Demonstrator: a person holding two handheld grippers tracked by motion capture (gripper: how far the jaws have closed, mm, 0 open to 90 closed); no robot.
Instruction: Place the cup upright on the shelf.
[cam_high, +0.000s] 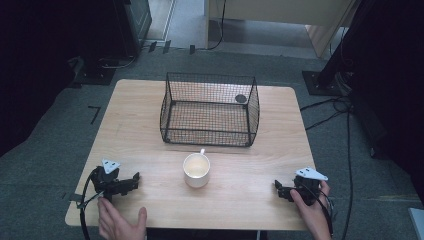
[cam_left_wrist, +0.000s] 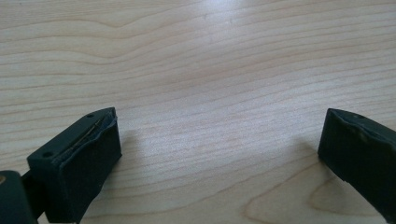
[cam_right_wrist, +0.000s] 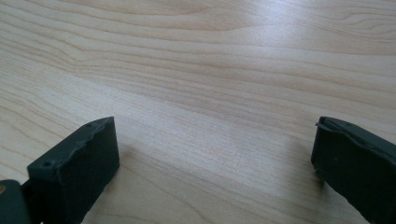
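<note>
Here, a white mug (cam_high: 196, 170) stands upright near the middle of a wooden table (cam_high: 140, 135), just in front of a black wire basket (cam_high: 210, 109). The left gripper (cam_high: 131, 182) rests at the near-left edge, the right gripper (cam_high: 278, 187) at the near-right, both with jaws wide apart and holding nothing. The mug lies between them, slightly nearer the left, its handle pointing toward the basket.

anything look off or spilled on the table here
Nothing stands out. The white mug stands upright in front of the wire basket, with no spill on the wooden table. The left gripper and right gripper rest near the front corners, jaws wide apart over bare wood.
</note>
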